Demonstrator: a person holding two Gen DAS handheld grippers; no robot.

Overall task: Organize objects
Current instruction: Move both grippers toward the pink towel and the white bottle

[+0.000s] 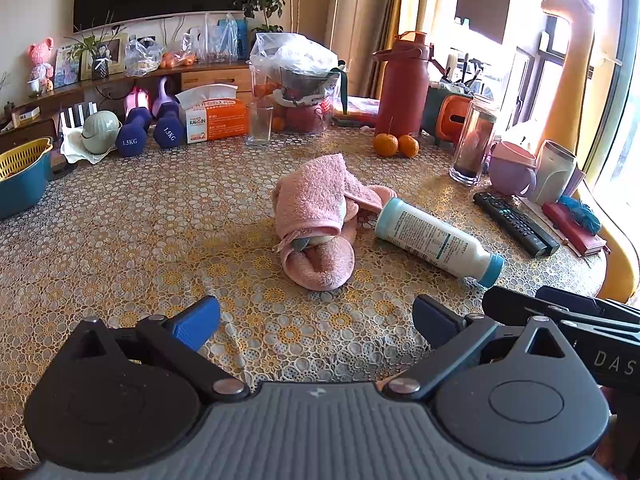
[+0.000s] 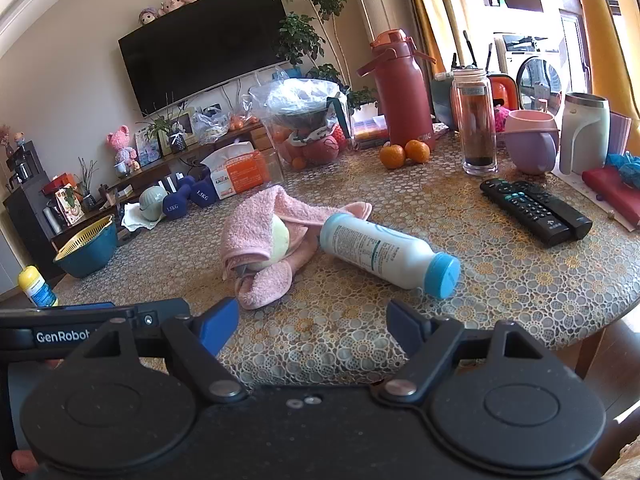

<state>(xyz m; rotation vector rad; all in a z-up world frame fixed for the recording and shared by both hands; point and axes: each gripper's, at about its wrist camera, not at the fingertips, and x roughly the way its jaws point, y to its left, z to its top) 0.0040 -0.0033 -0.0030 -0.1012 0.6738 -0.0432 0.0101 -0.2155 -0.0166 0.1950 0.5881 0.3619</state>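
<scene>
A pink towel (image 1: 320, 208) lies bunched in the middle of the table, wrapped around a pale round object (image 2: 278, 242) that is mostly hidden. A white bottle with a blue cap (image 1: 438, 238) lies on its side just right of the towel; it also shows in the right wrist view (image 2: 384, 254). The towel shows there too (image 2: 264, 232). My left gripper (image 1: 316, 320) is open and empty, low over the table, short of the towel. My right gripper (image 2: 310, 326) is open and empty, short of the towel and bottle.
A black remote (image 1: 516, 222) lies at the right. Two oranges (image 1: 396, 145), a red flask (image 1: 402, 84), a glass bottle (image 1: 474, 140), cups, dumbbells (image 1: 134, 132), a tissue box (image 1: 214, 118) and a glass (image 1: 259, 123) line the back. A teal basket (image 1: 22, 176) stands at the left.
</scene>
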